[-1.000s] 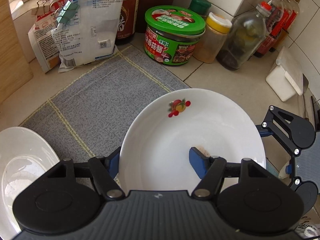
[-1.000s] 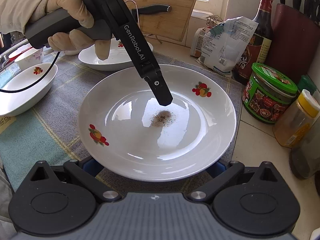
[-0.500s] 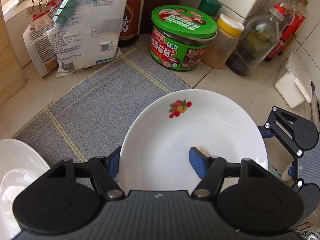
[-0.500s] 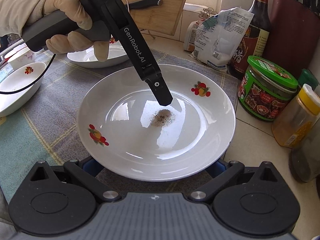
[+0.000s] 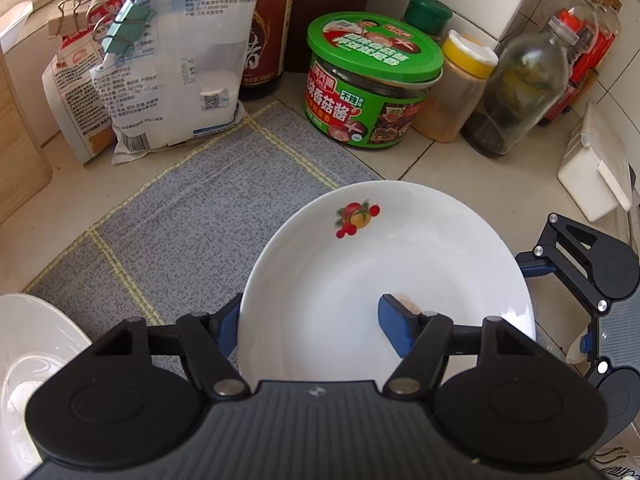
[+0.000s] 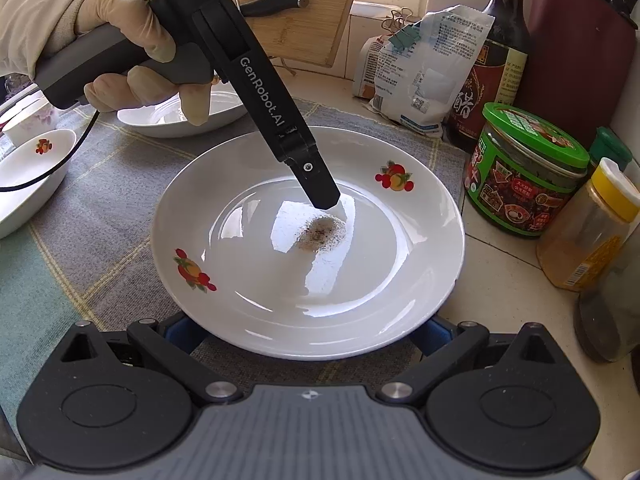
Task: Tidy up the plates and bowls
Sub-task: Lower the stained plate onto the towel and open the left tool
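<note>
A white plate with fruit prints (image 6: 308, 248) (image 5: 384, 284) has a brown speckled smear at its middle. My left gripper (image 5: 312, 320) straddles the plate's near rim, one blue finger (image 5: 394, 322) inside on the plate and the other (image 5: 228, 324) outside under the rim; its finger (image 6: 316, 184) also shows in the right wrist view. My right gripper (image 6: 308, 330) is open, its blue fingers mostly hidden under the opposite rim; it shows in the left wrist view (image 5: 580, 280). A second white plate (image 6: 180, 114) (image 5: 32, 368) and a fruit-print bowl (image 6: 28, 176) lie to the left.
A grey checked mat (image 5: 192, 216) covers the counter. A green-lidded jar (image 5: 372, 92), yellow-capped spice jar (image 5: 460, 88), glass bottle (image 5: 516, 88), dark sauce bottle (image 6: 492, 60), clipped bags (image 5: 160, 64), white box (image 5: 596, 168) and cutting board (image 6: 304, 8) stand along the wall.
Both grippers and the plate between them have shifted right and toward the back wall; the jars look nearer and the left plate has slid further out of view.
</note>
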`<move>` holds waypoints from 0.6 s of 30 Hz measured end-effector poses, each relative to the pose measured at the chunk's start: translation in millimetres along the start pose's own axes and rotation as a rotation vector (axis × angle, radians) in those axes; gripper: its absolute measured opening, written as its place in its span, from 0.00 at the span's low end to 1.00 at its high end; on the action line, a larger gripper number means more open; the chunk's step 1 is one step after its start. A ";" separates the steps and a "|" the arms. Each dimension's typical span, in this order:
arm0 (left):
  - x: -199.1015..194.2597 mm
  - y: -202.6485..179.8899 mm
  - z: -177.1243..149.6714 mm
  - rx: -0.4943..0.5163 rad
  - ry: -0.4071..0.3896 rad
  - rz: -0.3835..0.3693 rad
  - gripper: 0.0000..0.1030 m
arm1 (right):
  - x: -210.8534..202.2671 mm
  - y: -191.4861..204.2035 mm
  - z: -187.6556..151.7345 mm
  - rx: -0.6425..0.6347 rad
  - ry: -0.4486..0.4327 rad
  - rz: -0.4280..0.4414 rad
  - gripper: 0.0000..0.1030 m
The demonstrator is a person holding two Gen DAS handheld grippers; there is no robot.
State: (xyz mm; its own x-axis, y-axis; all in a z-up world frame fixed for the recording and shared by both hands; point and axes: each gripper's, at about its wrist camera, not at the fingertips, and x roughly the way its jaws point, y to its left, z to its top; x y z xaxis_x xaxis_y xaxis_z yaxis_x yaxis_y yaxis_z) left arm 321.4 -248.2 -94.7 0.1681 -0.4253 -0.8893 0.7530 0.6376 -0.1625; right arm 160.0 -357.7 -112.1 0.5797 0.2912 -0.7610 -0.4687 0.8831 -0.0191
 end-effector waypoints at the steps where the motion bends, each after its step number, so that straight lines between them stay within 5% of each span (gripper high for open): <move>1: 0.5 -0.3 0.3 0.003 0.001 -0.002 0.68 | -0.3 0.2 -0.5 -0.002 0.000 -0.004 1.00; 10: -9.5 -2.4 -8.8 0.029 -0.027 0.017 0.75 | -9.6 0.6 -5.1 0.007 0.007 -0.041 1.00; 18: -49.5 -16.1 -30.8 0.066 -0.131 0.066 0.83 | -39.6 4.0 -12.4 0.096 0.002 -0.131 1.00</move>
State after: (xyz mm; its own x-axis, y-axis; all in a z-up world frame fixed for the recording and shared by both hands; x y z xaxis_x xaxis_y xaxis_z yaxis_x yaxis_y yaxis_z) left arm 281.3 -217.6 -61.3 0.2968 -0.4664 -0.8333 0.7770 0.6252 -0.0731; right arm 126.9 -370.3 -90.0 0.6302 0.1706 -0.7574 -0.3233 0.9446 -0.0562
